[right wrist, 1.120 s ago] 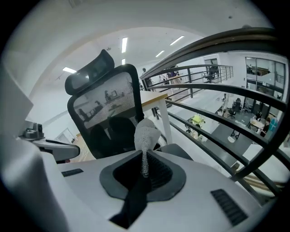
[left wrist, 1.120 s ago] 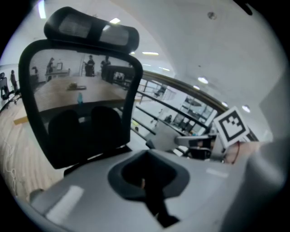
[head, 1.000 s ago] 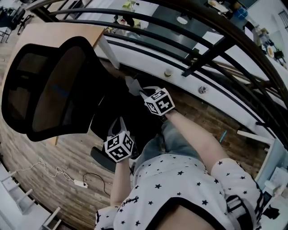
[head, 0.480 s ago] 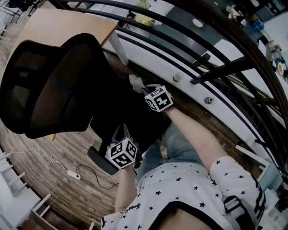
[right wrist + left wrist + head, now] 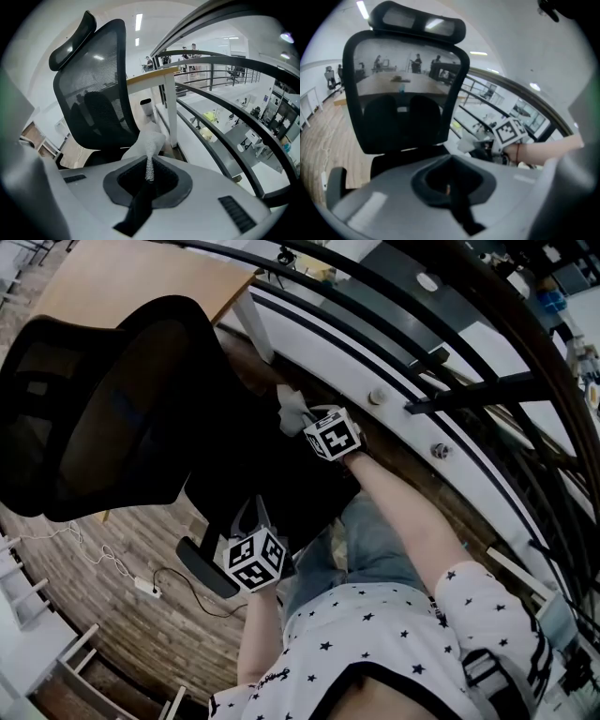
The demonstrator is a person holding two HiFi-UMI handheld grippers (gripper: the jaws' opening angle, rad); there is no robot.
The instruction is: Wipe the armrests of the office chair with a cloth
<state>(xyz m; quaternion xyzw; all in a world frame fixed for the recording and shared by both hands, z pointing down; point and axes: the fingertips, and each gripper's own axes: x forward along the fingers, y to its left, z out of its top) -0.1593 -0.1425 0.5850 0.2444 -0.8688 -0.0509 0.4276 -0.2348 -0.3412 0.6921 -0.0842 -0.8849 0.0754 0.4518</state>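
The setting is an upper floor with a wood plank floor (image 5: 122,615), bounded by a dark tubular railing (image 5: 487,343) above a white ledge, with a tan-topped desk (image 5: 141,277) beside the railing. The black office chair (image 5: 103,399) stands between the person and the desk; its mesh backrest and headrest fill the left gripper view, and 1 padded armrest (image 5: 202,570) projects from its left side over the floor. The person stands behind the seat in a star-print shirt. The right forearm (image 5: 412,531) reaches forward and to the left across the seat, nearly straight at the elbow, toward the chair's far side next to the white ledge. The left forearm (image 5: 258,634) points straight ahead, close to the body, and ends just beside the visible armrest. The right gripper (image 5: 149,174) has both jaws clamped on a white cloth (image 5: 149,140); a thin textured strip of the cloth runs between the jaws, and the loose bulk stands up beyond the tips, in front of the lower edge of the backrest. Whether the cloth touches the right armrest cannot be determined from any view. The left gripper (image 5: 449,190) has its 2 jaws closed together with nothing visible between them, and it points at the backrest. A thin cable (image 5: 178,582) with a small white adapter lies on the floor near the armrest.
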